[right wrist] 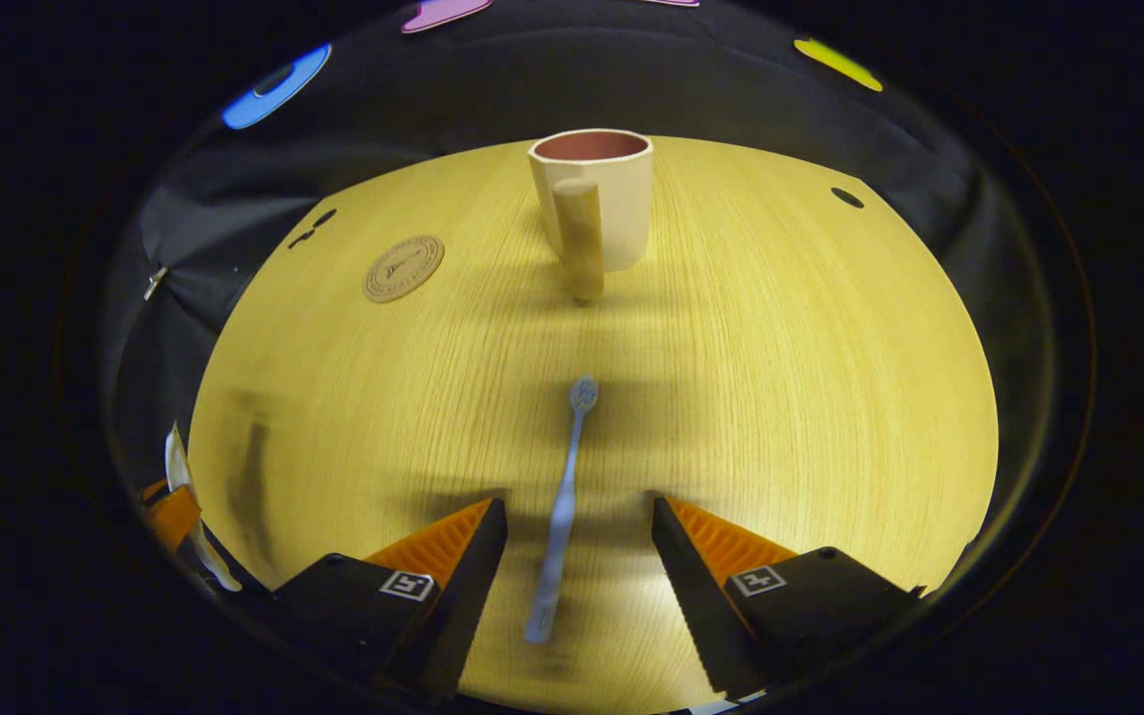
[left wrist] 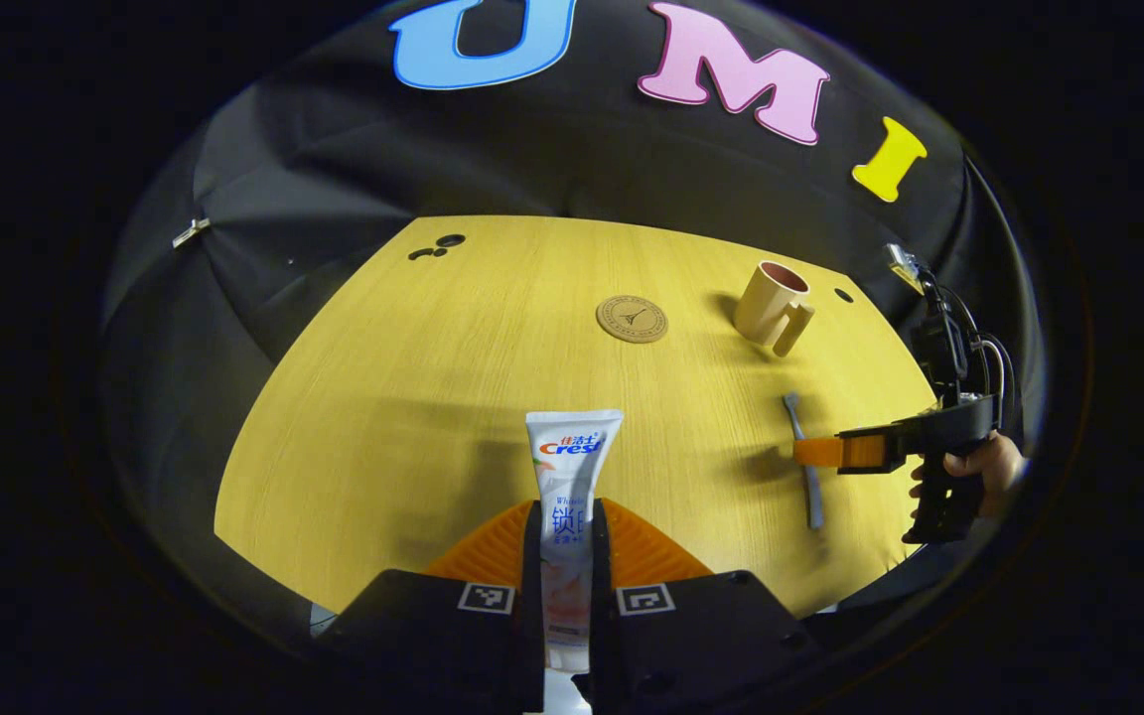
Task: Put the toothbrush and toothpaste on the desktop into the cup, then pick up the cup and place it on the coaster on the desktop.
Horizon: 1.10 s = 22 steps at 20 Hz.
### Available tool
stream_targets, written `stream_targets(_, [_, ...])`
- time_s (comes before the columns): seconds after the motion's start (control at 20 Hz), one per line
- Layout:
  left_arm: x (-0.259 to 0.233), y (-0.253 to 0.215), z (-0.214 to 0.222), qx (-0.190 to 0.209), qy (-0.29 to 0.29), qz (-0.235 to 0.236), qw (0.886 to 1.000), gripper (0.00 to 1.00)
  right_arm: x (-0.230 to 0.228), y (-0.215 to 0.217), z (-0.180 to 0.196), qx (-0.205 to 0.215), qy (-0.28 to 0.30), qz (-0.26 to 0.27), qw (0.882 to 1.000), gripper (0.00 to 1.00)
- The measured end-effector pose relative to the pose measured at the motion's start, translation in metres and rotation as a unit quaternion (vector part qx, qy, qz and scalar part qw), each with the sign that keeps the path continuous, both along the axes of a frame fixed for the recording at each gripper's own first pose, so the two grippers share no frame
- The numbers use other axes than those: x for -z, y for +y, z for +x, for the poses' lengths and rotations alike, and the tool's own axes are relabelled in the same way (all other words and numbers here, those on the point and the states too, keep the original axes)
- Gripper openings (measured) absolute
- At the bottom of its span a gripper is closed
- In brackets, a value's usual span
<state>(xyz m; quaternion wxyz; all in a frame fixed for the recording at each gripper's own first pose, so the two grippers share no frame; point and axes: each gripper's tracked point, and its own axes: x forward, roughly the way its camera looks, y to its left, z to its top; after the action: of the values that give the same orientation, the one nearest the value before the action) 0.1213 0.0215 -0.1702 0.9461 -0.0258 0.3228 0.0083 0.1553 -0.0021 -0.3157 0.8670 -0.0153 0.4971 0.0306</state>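
In the left gripper view my left gripper (left wrist: pixel 566 536) is shut on the white toothpaste tube (left wrist: pixel 570 467), which sticks out forward above the wooden desktop (left wrist: pixel 413 397). The beige cup (left wrist: pixel 771 303) with its handle stands upright at the far right, and the round brown coaster (left wrist: pixel 632 319) lies left of it. My right gripper (left wrist: pixel 815 452) hovers over the grey toothbrush (left wrist: pixel 802 467). In the right gripper view my right gripper (right wrist: pixel 580 526) is open, its orange fingers on either side of the toothbrush (right wrist: pixel 560 516), which lies flat. Beyond it stands the cup (right wrist: pixel 597 194); the coaster (right wrist: pixel 404 268) lies to its left.
A hand (left wrist: pixel 979 467) holds the right gripper at the desk's right edge. Small dark holes (left wrist: pixel 438 246) mark the desktop's far left corner, and another hole (right wrist: pixel 847 198) sits far right. The left gripper with the tube (right wrist: pixel 180 497) shows at the left edge of the right gripper view.
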Motion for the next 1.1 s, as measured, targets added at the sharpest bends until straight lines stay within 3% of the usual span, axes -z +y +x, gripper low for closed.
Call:
stream_targets(0.05, [0.002, 0.001, -0.003, -0.004, 0.002, -0.002, 1.0, 0.23, 0.001, 0.0, -0.001, 0.0, 0.001, -0.006, 1.0, 0.87])
stream_targets(0.1, [0.002, 0.001, -0.005, -0.005, 0.003, -0.005, 1.0, 0.23, 0.001, 0.001, 0.003, 0.0, -0.005, -0.008, 1.0, 0.75])
stream_targets(0.25, [0.005, -0.001, -0.01, -0.004, 0.005, -0.006, 1.0, 0.23, 0.003, -0.004, 0.005, 0.006, -0.003, -0.026, 1.0, 0.65])
stream_targets(0.4, [0.007, -0.006, -0.011, 0.005, 0.007, -0.002, 1.0, 0.23, 0.005, -0.011, 0.005, 0.014, -0.003, -0.043, 0.999, 0.26])
stream_targets(0.45, [0.006, -0.008, -0.011, 0.009, 0.008, -0.001, 1.0, 0.23, 0.005, -0.011, 0.005, 0.008, -0.002, -0.042, 0.999, 0.19])
stream_targets(0.75, [0.005, -0.034, -0.005, 0.029, 0.009, -0.004, 1.0, 0.23, 0.003, -0.005, 0.0, -0.077, -0.007, -0.024, 0.997, 0.06])
stream_targets(1.1, [-0.027, -0.069, 0.018, 0.05, -0.021, -0.007, 0.999, 0.23, -0.03, -0.023, -0.008, -0.06, -0.041, 0.028, 0.997, 0.06])
